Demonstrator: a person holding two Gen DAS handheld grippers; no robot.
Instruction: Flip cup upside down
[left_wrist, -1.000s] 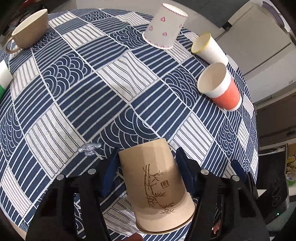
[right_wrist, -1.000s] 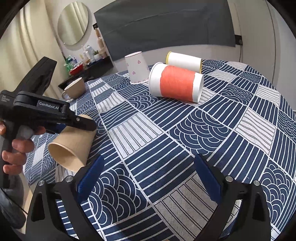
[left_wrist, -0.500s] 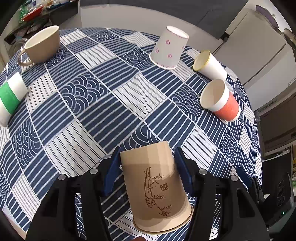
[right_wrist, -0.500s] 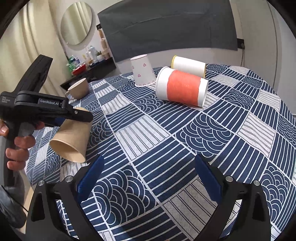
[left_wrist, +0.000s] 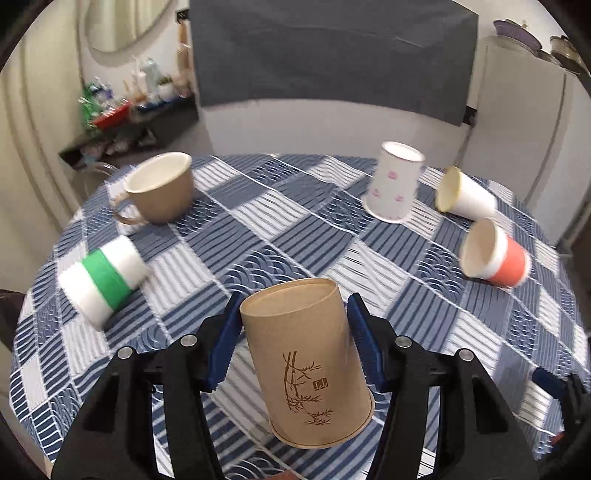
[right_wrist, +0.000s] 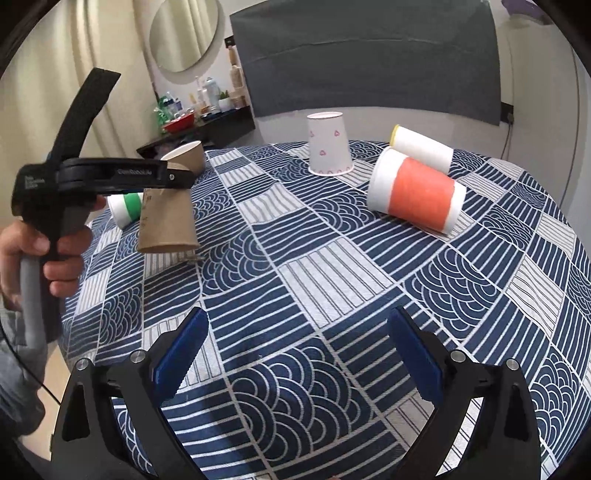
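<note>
My left gripper (left_wrist: 291, 332) is shut on a brown paper cup (left_wrist: 306, 365) with a bamboo print. The cup is turned base up, its wide mouth pointing down. In the right wrist view the cup (right_wrist: 168, 225) hangs in the left gripper (right_wrist: 177, 177), its rim just above or touching the blue patterned tablecloth (right_wrist: 332, 280); I cannot tell which. My right gripper (right_wrist: 295, 354) is open and empty, low over the near part of the table.
A brown mug (left_wrist: 159, 188) stands upright at the back left. A green-banded cup (left_wrist: 103, 277) lies on its side at left. A white heart-print cup (right_wrist: 328, 144) stands upside down at the back. An orange cup (right_wrist: 417, 192) and a yellow-rimmed white cup (right_wrist: 421, 147) lie on their sides.
The left gripper has swung the brown cup from a tilted, sideways pose to base up, mouth down, and lowered it toward the cloth. The right gripper has hardly moved.
</note>
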